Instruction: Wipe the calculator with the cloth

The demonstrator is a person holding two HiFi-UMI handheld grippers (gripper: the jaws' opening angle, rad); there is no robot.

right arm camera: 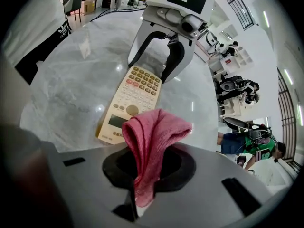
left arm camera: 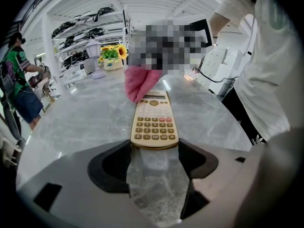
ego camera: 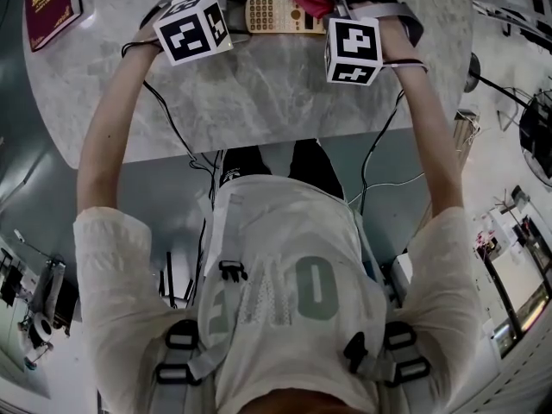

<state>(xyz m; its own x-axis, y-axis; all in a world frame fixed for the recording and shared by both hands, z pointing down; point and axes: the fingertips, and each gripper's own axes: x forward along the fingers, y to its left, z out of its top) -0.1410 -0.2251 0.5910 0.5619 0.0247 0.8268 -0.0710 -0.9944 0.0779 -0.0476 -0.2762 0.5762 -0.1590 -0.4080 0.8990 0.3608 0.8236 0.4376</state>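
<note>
A cream calculator [ego camera: 272,14] lies flat on the grey marble table [ego camera: 259,93] at its far edge. My left gripper [left arm camera: 155,151] straddles the key end of the calculator [left arm camera: 154,122], its jaws closed against both long sides. In the right gripper view the left gripper [right arm camera: 154,65] stands over the far end of the calculator [right arm camera: 130,99]. My right gripper [right arm camera: 142,175] is shut on a pink cloth [right arm camera: 154,132], which bunches up out of the jaws and hangs just above the display end. The cloth [left arm camera: 140,82] also shows beyond the calculator in the left gripper view.
A dark red book [ego camera: 52,3] lies at the table's far left. A vase of sunflowers [left arm camera: 111,53] and a white lamp [left arm camera: 92,56] stand at the far side. Cables hang off the near edge. A person [left arm camera: 19,80] stands away to the left.
</note>
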